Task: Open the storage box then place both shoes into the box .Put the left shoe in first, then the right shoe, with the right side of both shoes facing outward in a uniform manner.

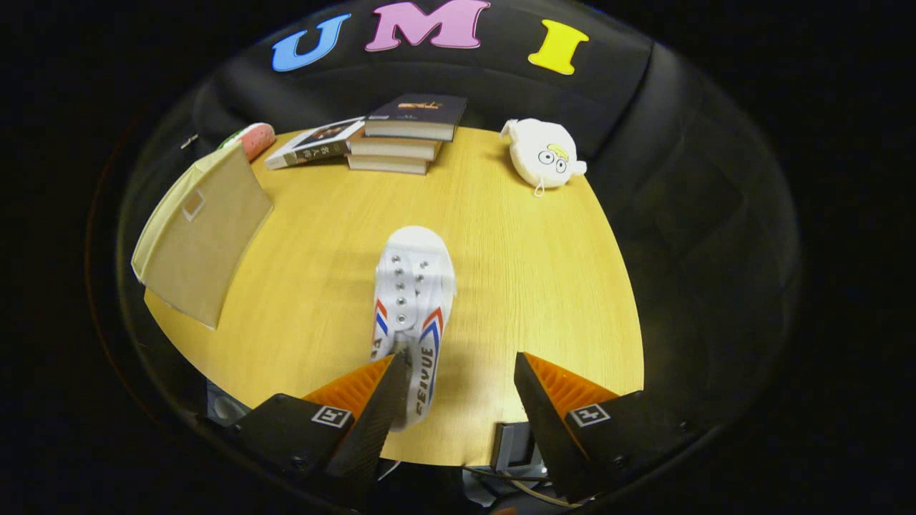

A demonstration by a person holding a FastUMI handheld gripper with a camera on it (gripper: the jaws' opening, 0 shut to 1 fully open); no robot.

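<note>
Gripper (458,375) spread wide, fingers well apart, nothing clamped. Left fingertip at the heel opening of the white shoe (413,307), overlapping its rear edge; right finger clear of it, over bare tabletop. Shoe lying on the wooden table (529,286) with toe pointing away from the fingers, eyelets up, red and blue stripes on both sides, heel end near the table's near edge. Beige storage box (200,239) well to the left of the shoe, at the table's left edge, flap side facing up, appears closed. Beyond the shoe, at the far edge: stack of books (408,136), one more book (315,143) leaning beside it. Red and green object (254,138) behind the box, partly hidden. White plush toy (544,154) far right, apart from the books
</note>
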